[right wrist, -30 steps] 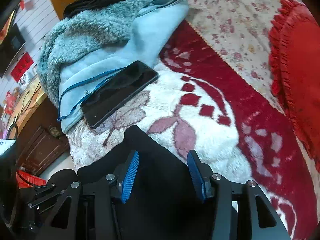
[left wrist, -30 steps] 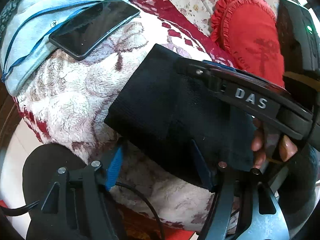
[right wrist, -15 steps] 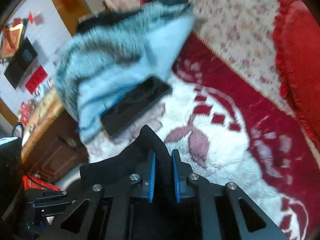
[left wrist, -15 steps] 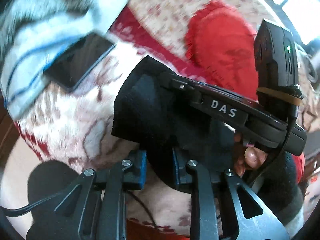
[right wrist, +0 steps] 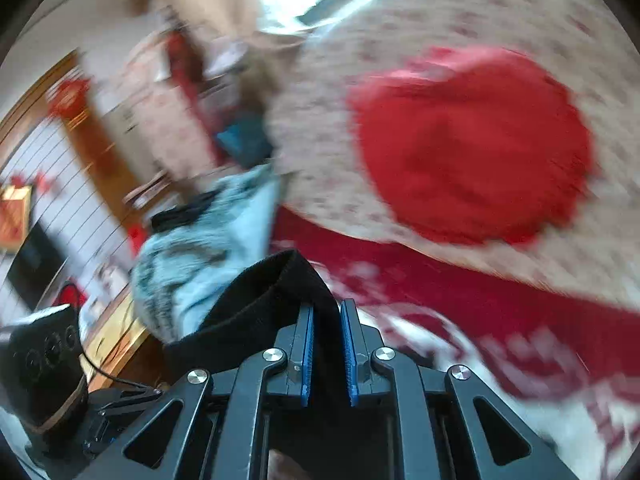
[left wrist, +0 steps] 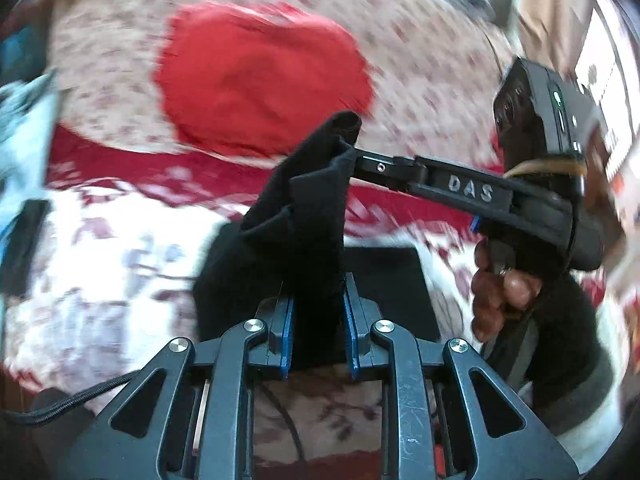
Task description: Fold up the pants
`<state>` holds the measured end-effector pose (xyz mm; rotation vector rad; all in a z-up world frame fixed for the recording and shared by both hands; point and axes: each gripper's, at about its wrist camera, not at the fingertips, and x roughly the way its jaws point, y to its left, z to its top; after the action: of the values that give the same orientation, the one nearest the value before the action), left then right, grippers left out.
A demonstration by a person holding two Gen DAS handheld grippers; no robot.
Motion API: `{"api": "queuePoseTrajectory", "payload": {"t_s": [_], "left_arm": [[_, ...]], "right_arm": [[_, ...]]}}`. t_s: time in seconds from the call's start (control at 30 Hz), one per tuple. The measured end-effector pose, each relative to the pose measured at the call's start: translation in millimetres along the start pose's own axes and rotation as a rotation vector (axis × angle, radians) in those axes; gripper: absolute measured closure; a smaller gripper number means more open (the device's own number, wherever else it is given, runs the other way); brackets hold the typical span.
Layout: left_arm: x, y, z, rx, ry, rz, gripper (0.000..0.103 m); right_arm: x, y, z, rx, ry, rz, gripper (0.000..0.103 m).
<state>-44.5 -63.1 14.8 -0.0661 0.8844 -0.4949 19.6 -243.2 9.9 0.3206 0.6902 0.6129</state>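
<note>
Black knit fabric pants (left wrist: 304,216), lifted off the bed and held between both tools. The left tool (left wrist: 318,320) has its blue-padded fingers (left wrist: 286,332) clamped on a bunched fold of the pants, which rises toward 12 o'clock in the left wrist view. The right tool (left wrist: 352,152) enters that view from 3 o'clock, its black arm marked "DAS", and its tip pinches the upper edge of the same garment; the person's right hand (left wrist: 500,292) grips its handle at 4 o'clock. In the right wrist view the right tool (right wrist: 328,344) is closed on a ribbed band of the pants (right wrist: 260,300), which loops away toward 10 o'clock. Beneath lies a white and red plush floral blanket (left wrist: 120,264). A red frilled round cushion (left wrist: 260,80) rests on a pale floral bedcover (left wrist: 420,60) at 12 o'clock. A light blue fleece garment (right wrist: 192,256) lies at 9 o'clock in the right wrist view. Both views are motion-blurred.
</note>
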Motion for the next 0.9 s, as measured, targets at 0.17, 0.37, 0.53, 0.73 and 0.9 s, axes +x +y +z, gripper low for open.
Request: {"api": "queuePoseTrajectory", "payload": {"t_s": [0.17,0.37,0.53,0.73,0.9], "left_arm": [[48,-41,-19,0.131,0.145,0.033,0.083],[-1,-36,-4,0.157,0.077,-0.050,0.075],[-26,-19,5,0.179,0.007,0.012,0.065],[-2,30,0,0.066,0.056,0.118,0.065],[4,52,-1,-0.032,0.079,0.118,0.065]], "right_arm": [[-40,-66,-40,0.183,-0.009,-0.257,0.088],[-84,-77,-62,0.314,-0.093,-0.172,0.055],[-74,-71,-73,0.373,-0.077,-0.069,0.046],[-20,-58,-87,0.344,0.073,-0.103,0.048],[-13,-21,-80,0.163,0.067,-0.147,0.089]]}}
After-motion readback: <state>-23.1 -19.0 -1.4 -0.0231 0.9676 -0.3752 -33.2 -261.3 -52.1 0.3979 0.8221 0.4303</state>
